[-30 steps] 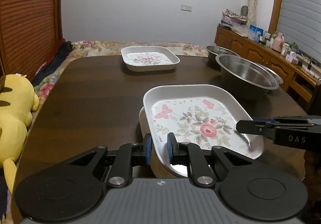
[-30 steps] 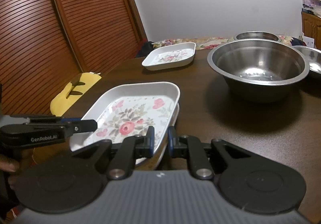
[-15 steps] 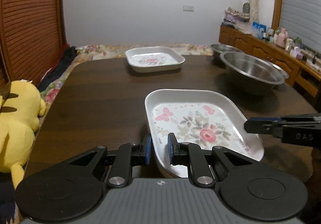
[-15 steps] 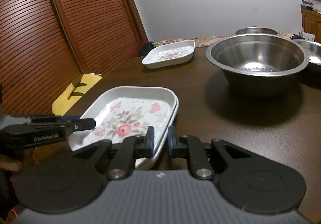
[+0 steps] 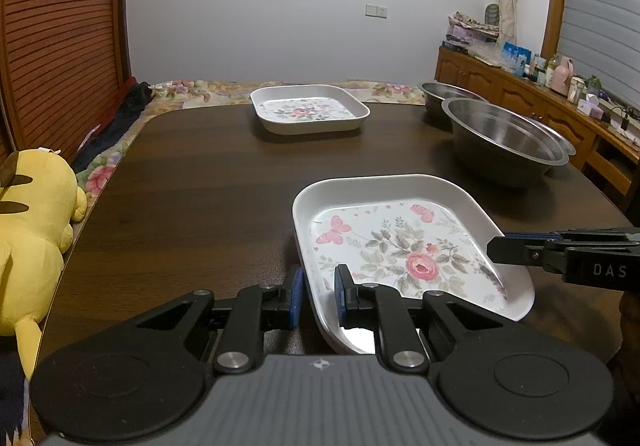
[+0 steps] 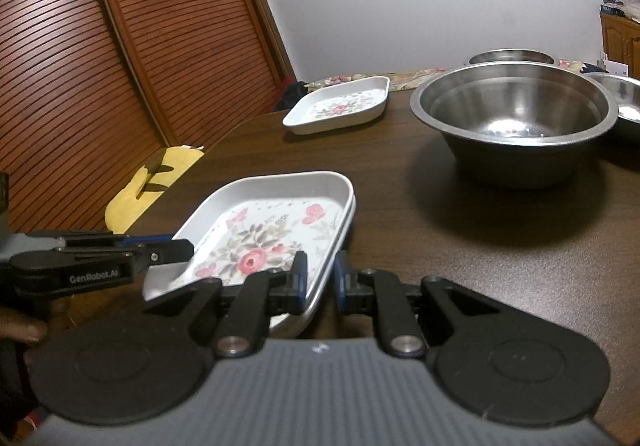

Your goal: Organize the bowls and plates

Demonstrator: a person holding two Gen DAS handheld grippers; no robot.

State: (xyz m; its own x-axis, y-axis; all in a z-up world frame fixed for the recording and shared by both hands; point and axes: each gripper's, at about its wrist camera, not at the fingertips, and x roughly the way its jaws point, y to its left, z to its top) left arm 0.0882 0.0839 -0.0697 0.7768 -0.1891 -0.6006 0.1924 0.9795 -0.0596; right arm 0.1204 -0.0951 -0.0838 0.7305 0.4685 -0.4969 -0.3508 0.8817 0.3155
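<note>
Dark brown wood of the dining table fills most of my view, with a louvred wooden door to one side and a yellow plush toy at the table's left edge. Near me sits the floral plate, a white square dish with roses and butterflies printed inside, nothing in it; in the right wrist view a second rim shows just beneath it, so it is nested on another dish. My left gripper straddles its near-left rim, its fingers not quite touching the wall. My right gripper straddles the opposite rim the same way. A far floral plate lies empty across the table. To the right stand three empty steel bowls; the big steel bowl is nearest.
</note>
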